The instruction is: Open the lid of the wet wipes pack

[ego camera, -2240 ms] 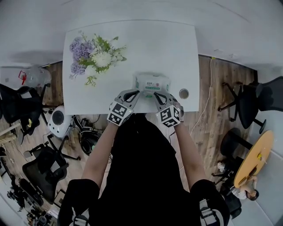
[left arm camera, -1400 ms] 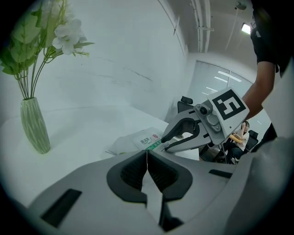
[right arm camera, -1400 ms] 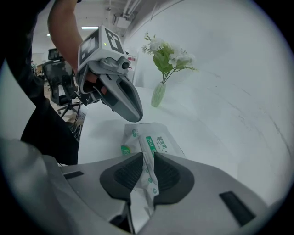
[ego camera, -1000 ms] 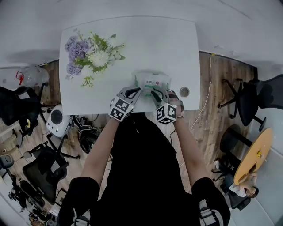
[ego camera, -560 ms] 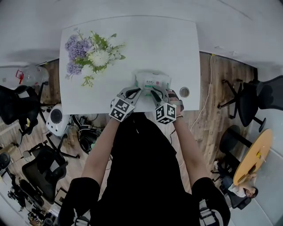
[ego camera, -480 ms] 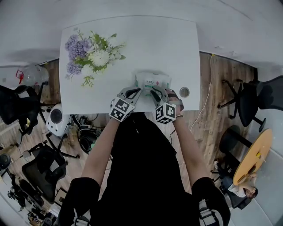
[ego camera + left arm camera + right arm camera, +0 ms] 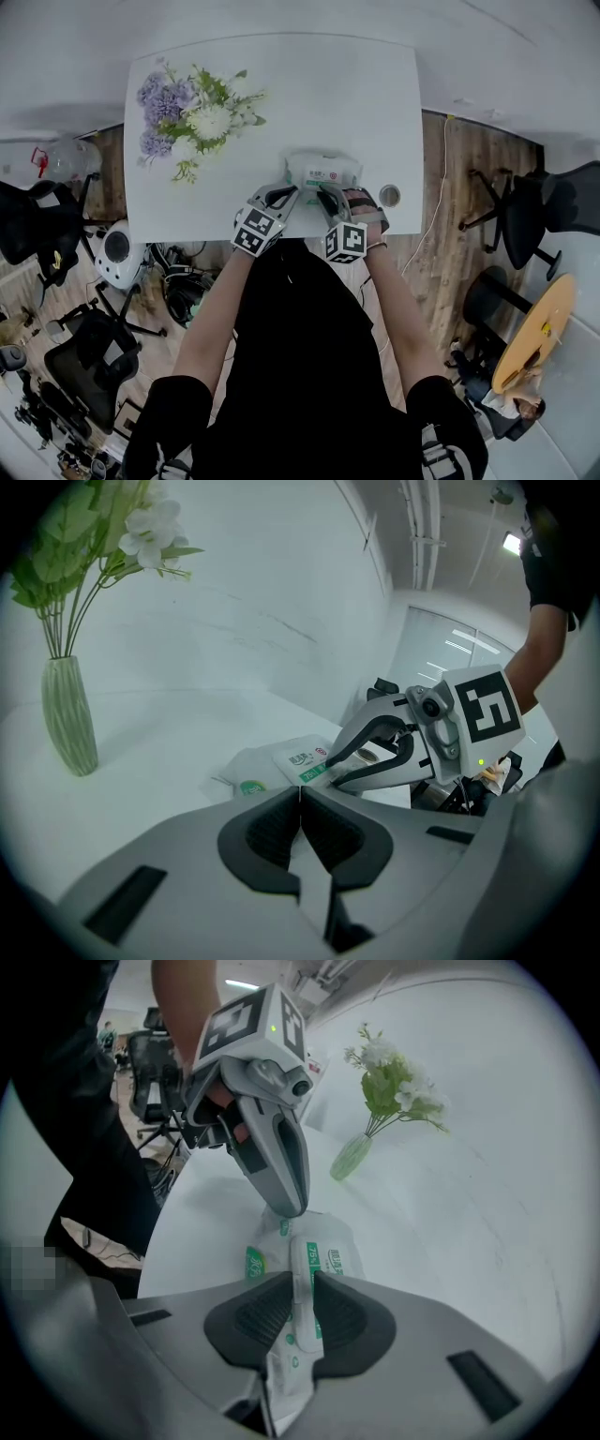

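Note:
The wet wipes pack (image 7: 324, 172), white with green print, lies near the front edge of the white table (image 7: 309, 89). My left gripper (image 7: 288, 195) is at the pack's near left end, its jaws shut on the thin edge of the pack (image 7: 279, 764). My right gripper (image 7: 324, 191) is shut on the pack's lid flap (image 7: 305, 1262), a white strip with green print that stands up between its pads. The left gripper (image 7: 286, 1206) meets the pack's end in the right gripper view. In the left gripper view the right gripper (image 7: 330, 771) reaches over the pack.
A green vase of white and purple flowers (image 7: 192, 117) stands at the table's back left, also as the vase (image 7: 70, 728) and the flowers (image 7: 389, 1087). A small round fitting (image 7: 389, 197) sits at the front right. Office chairs (image 7: 525, 211) stand on the floor around.
The right gripper has closed in on the pack and turned a little to the left, its marker cube now nearer the left one. The left gripper has hardly moved.

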Available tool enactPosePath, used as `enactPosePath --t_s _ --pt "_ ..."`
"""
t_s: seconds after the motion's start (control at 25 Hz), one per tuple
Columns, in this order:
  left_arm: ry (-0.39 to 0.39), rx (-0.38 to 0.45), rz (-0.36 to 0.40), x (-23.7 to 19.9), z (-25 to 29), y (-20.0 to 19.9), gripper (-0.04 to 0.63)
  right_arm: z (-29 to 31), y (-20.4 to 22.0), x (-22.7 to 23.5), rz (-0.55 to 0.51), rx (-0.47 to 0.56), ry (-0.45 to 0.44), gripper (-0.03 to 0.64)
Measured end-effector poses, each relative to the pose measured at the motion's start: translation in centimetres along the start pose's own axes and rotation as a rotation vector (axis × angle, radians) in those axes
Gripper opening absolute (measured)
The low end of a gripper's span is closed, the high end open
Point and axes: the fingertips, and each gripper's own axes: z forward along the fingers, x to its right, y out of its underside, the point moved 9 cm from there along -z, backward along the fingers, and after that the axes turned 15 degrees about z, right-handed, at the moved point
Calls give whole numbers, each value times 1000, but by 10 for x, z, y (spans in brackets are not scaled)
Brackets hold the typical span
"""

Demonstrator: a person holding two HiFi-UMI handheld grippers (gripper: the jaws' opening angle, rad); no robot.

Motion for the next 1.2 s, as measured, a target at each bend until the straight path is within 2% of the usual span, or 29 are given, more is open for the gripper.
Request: enactPosePath --t_s 0.2,0.56,0.92,1.2 --pt "2 -9 -15 -1 4 4 21 2 -2 -1 -34 -14 -10 75" --pt "3 -21 20 -2 12 9 21 -2 -2 7 45 -7 -78 52" --pt "-3 -21 -6 -1 11 8 21 -4 -2 13 99 10 -136 35" --pt "6 -31 3 -2 13 6 21 -5 -2 16 119 15 -148 30"
